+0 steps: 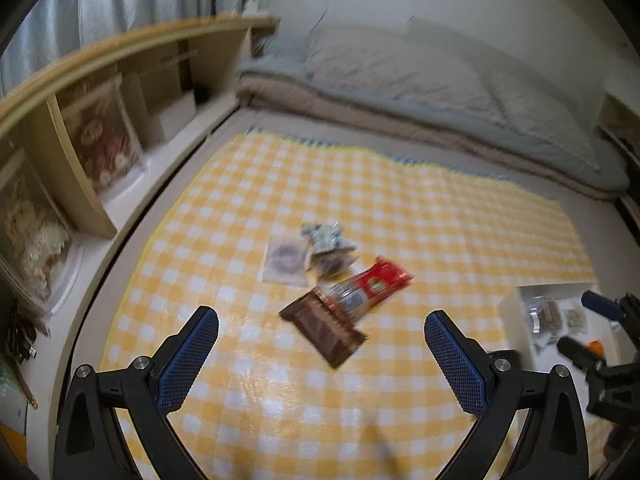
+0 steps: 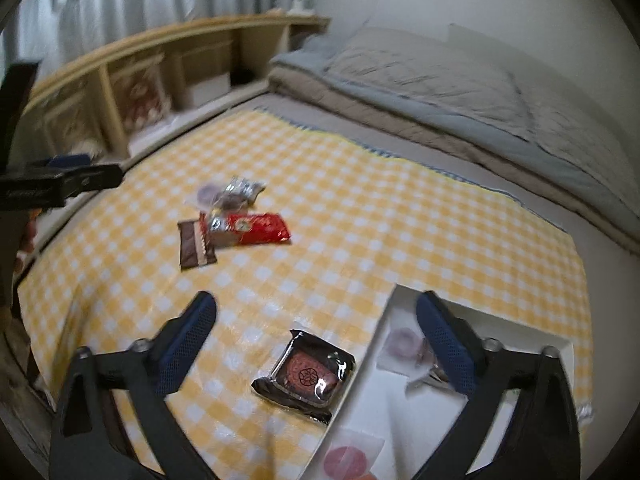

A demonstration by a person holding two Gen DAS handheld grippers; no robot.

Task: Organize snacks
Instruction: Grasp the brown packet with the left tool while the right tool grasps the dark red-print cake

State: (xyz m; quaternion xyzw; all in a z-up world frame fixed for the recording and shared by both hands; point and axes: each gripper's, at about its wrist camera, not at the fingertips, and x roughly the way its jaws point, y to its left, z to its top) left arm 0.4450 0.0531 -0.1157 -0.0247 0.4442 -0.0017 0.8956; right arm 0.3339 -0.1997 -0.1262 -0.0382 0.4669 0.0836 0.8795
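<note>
Yellow-and-white checked cloth [image 1: 400,208] covers a low surface, with folded grey bedding [image 1: 420,92] behind it and a wooden shelf unit [image 1: 100,92] along the left. Left gripper [image 1: 322,354] hangs above the cloth with its jaws wide and nothing between them. Just beyond its tips lies a brown snack packet [image 1: 324,330], its long axis slanting from upper left to lower right. Overlapping the brown packet's far end is a red snack packet [image 1: 370,286], long axis rising toward the upper right. Beyond these, a silvery wrapped snack [image 1: 328,248] lies against a clear packet with a purple round inside [image 1: 285,259].

Right gripper [image 2: 316,328] also stands open, gripping nothing, one finger over the cloth and the other over a white box [image 2: 460,408]. Between and below its tips, a black packet holding a reddish-brown round cake [image 2: 306,374] lies on the cloth, touching the box's left wall and tilted diagonally. Inside the box are a clear packet with a pale purple round [image 2: 402,340] and another with a pink round [image 2: 346,458]
</note>
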